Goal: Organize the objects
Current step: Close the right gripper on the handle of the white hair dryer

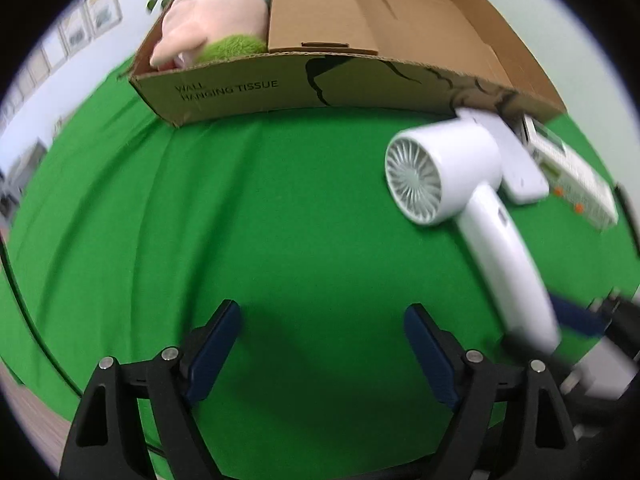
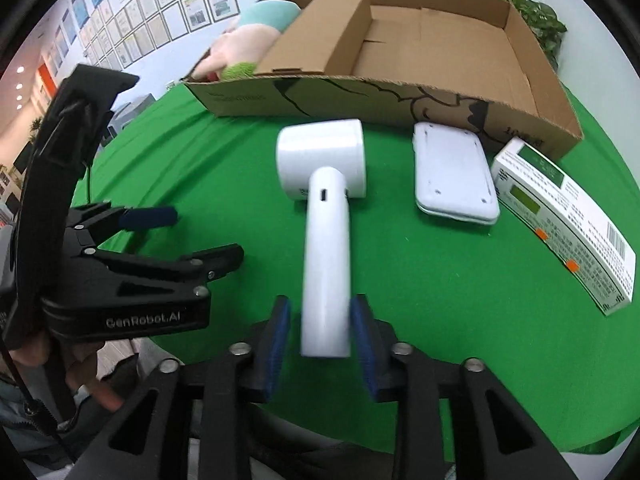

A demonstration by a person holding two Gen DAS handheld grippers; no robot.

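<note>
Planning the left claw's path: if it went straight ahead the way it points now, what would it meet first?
Nothing near: the left claw is open over bare green cloth. Straight on, it would probably first reach the front wall of the cardboard box. The hair dryer lies off to its right.

The white hair dryer of smooth glossy plastic (image 2: 324, 236) lies on the matt, faintly creased green cloth of the tabletop (image 2: 440, 300). Behind the dryer, the brown box of matt corrugated cardboard (image 2: 400, 96) holds a fuzzy pink and green plush toy (image 1: 208, 28). Right of the dryer sits a white printed paperboard carton (image 2: 568, 220).
</note>
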